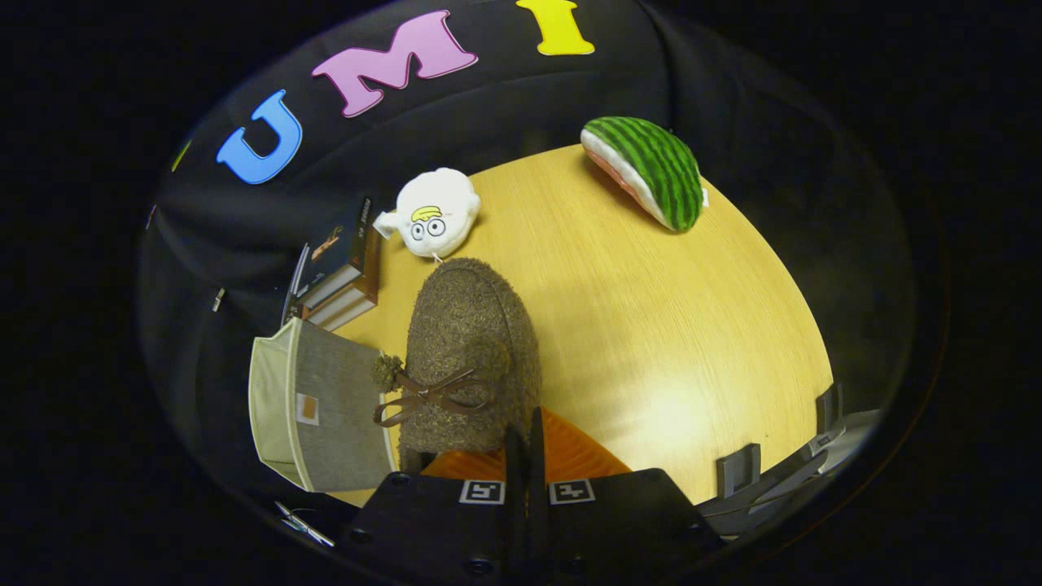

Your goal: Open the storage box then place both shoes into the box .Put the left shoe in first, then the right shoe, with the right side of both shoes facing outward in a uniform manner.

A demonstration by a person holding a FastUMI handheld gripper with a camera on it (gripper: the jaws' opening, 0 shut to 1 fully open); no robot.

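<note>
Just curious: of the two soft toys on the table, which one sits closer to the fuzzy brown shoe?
The white round plush toy with cartoon eyes, just beyond the brown shoe's toe. The green striped watermelon-slice plush lies apart.

You're looking at a yellow wood-grain tabletop w/ a rounded edge, black cloth wall hanging behind it. Overhead light is glaring off the wood nr the front. Dark floor is showing past the tabletop's far side.
</note>
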